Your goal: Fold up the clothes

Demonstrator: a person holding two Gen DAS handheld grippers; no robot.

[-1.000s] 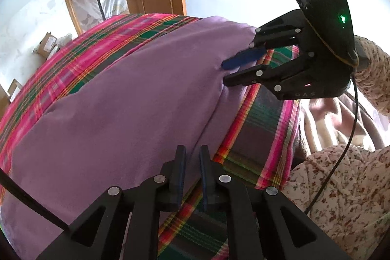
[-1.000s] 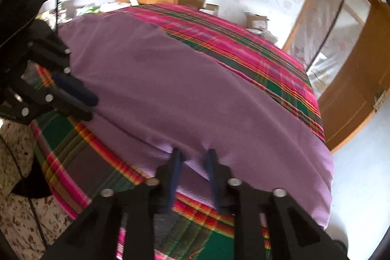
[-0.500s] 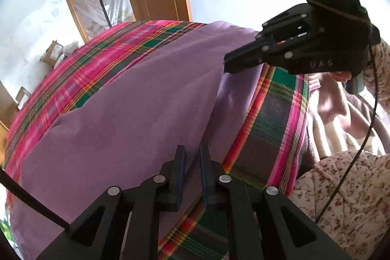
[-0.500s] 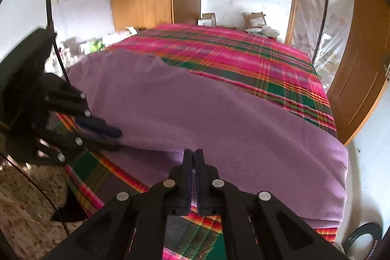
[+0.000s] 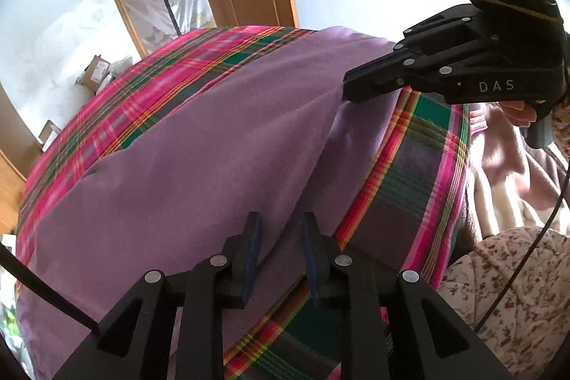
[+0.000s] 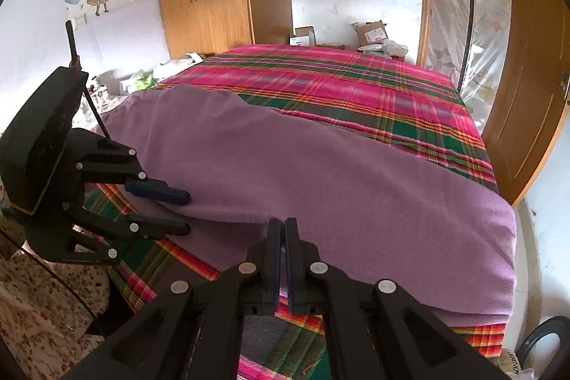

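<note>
A large purple cloth (image 6: 320, 173) lies spread across the near half of a bed covered in a pink-and-green plaid sheet (image 6: 356, 84), its near edge running along the bedside where the person stands. The right gripper (image 6: 283, 237) has its fingers pressed together on that near edge, and the fabric rises in a small ridge to the tips, so it appears pinched and lifted slightly. The left gripper (image 5: 278, 237) stands with its fingers parted, straddling the same edge further along; cloth sits between the blue pads, but no clamping is visible (the right wrist view confirms the gap). As to progress: the cloth shows a doubled layer along its near side, though whether that is a completed fold or a ruck from the lift cannot be settled. It remains broad and far from a compact bundle, so most of the folding appears outstanding.
</note>
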